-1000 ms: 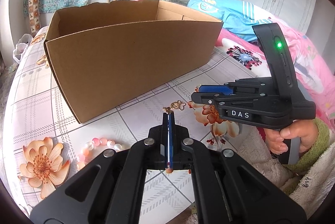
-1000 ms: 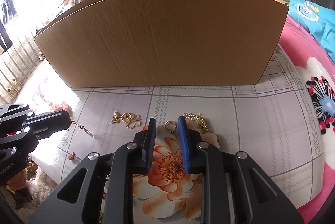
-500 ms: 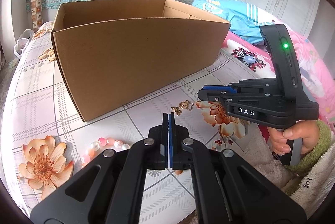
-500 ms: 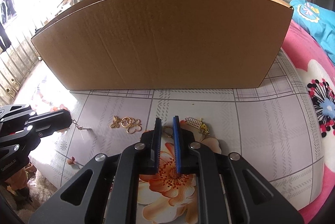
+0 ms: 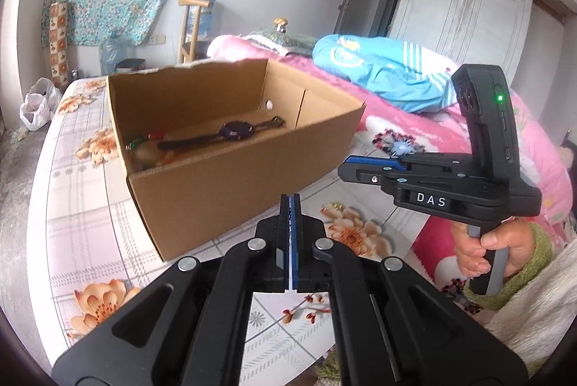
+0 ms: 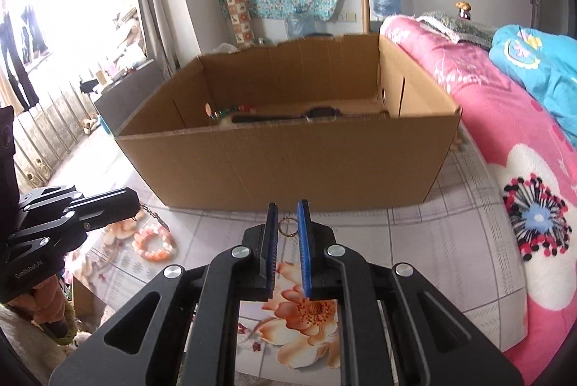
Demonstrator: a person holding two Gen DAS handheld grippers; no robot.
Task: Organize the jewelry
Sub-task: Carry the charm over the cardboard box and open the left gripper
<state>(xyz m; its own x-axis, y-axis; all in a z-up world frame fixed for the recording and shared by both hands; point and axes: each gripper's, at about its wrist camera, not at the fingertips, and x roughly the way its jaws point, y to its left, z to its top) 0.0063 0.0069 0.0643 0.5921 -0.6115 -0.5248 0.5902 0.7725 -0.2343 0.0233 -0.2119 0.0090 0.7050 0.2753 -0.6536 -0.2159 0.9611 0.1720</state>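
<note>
Both tongs lifted | right tongs (image 6: 287, 218) pinch ring (image 6: 287, 227) | left tongs (image 5: 290, 205) closed

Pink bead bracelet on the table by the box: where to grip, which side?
Pinch across the bead strand on one side of the pink bead bracelet, coming down from above. It lies flat on the tablecloth as an open loop, so one finger can go inside and one outside.
</note>
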